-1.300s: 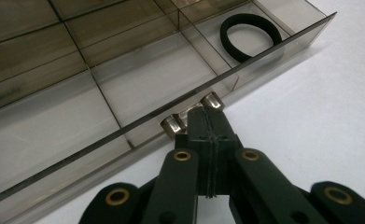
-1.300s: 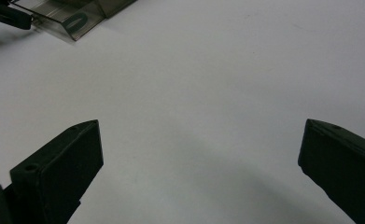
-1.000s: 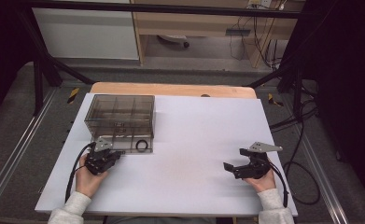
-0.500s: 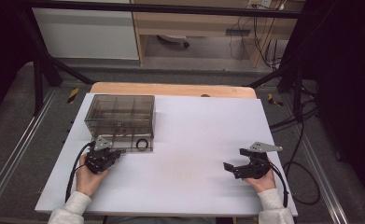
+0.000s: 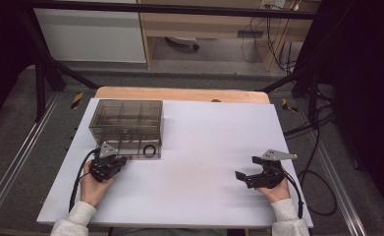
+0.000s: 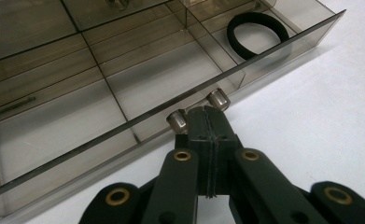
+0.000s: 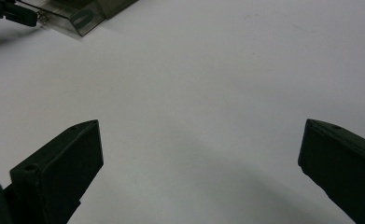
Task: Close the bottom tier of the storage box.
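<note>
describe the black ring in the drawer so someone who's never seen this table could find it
On the white table stands a smoky clear plastic drawer box, its bottom drawer pulled out. The black rubber-like ring lies flat in that drawer's end compartment, away from the left gripper; it is the single dark loop there.

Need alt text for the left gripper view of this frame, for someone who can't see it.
The left hand-held gripper has its black jaws shut on the handle of a smoky clear plastic drawer, between its two silver posts. The drawer is split into compartments; a black ring lies in one at upper right. White table alongside.
</note>
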Demonstrator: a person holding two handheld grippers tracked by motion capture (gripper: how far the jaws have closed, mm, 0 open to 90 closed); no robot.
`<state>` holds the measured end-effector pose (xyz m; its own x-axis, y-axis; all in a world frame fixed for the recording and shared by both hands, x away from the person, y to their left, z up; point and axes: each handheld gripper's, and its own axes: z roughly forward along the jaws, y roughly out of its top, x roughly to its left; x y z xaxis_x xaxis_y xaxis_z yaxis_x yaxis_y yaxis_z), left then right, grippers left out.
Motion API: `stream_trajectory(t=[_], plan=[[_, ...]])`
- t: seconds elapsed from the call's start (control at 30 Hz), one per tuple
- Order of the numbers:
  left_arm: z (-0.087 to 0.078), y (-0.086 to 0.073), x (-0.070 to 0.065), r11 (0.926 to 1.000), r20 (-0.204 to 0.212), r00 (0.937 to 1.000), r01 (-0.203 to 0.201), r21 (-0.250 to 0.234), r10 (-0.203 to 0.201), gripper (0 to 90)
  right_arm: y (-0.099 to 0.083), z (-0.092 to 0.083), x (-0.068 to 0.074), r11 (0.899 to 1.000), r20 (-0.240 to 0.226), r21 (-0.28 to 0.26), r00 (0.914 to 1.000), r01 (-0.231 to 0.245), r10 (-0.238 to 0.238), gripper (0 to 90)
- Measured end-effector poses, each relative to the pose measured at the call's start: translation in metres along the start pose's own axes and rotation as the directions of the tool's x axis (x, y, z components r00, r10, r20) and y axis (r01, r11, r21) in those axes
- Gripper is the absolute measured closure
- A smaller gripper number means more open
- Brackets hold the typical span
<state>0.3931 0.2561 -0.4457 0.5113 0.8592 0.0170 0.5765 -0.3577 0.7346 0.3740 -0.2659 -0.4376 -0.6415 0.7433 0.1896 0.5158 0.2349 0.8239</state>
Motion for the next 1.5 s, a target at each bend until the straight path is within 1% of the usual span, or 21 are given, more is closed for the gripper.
stream_trajectory(t=[0.43, 0.57, 0.93, 1.5], plan=[[0.0014, 0.0008, 0.0013, 1.0, -0.001, 1.0, 0.001, -0.006, -0.001, 90.0, -0.0001, 0.0002, -0.0001, 1.0, 0.0, 0.001, 1.0, 0.001, -0.001, 0.4], [0.0023, 0.0015, 0.0029, 1.0, 0.005, 1.0, 0.0, -0.006, 0.0, 90.0, 0.0, 0.0002, 0.0001, 1.0, -0.001, 0.002, 1.0, -0.003, 0.003, 0.5], [0.0057, 0.0033, 0.0047, 0.9999, -0.003, 0.9999, -0.011, -0.007, 0.011, 90.0, -0.0001, 0.0001, -0.0001, 1.0, 0.0, 0.001, 1.0, 0.0, 0.0, 0.5], [0.0077, 0.0057, 0.0068, 0.9999, -0.002, 1.0, -0.009, -0.011, 0.009, 90.0, -0.0001, 0.0002, -0.0003, 1.0, 0.001, 0.002, 1.0, -0.001, 0.001, 0.5]])
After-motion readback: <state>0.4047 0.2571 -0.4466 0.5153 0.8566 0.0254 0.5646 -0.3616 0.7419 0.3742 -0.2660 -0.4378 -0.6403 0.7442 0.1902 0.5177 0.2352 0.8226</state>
